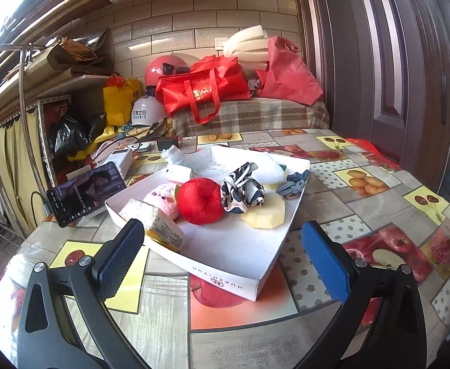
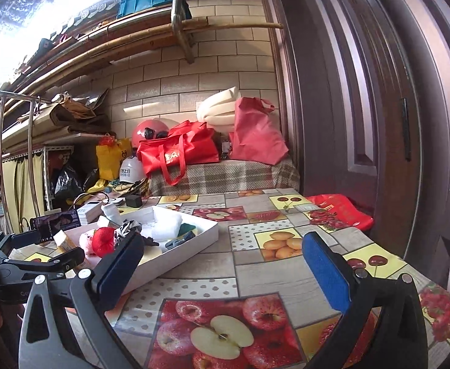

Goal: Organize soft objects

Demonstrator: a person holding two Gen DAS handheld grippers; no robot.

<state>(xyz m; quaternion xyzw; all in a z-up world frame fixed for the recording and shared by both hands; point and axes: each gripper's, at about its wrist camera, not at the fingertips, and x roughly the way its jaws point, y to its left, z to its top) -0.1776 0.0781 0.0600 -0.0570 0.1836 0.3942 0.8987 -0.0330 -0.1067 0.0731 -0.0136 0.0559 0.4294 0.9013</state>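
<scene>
A white cardboard tray (image 1: 243, 249) (image 2: 194, 240) lies on the fruit-print table. It holds a red plush apple (image 1: 199, 200) (image 2: 103, 240), a pink plush (image 1: 160, 200), a black-and-white cloth (image 1: 241, 191), a yellow sponge (image 1: 265, 213), a small carton (image 1: 160, 228), white soft items (image 1: 271, 166) and a grey scrunchie (image 1: 292, 182). My left gripper (image 1: 222, 255) stands open just before the tray's near corner, empty. Over bare tablecloth to the right of the tray, my right gripper (image 2: 222, 267) is open and empty. The left gripper (image 2: 43, 259) shows at the left edge of the right wrist view.
A phone (image 1: 85, 191) leans left of the tray, with white boxes and cables (image 1: 118, 156) behind it. Red bags (image 1: 203, 87), helmets and foam sit on a checked bench behind the table. A dark door (image 1: 394, 61) stands at right. A red bag (image 2: 339, 212) lies at the table's right edge.
</scene>
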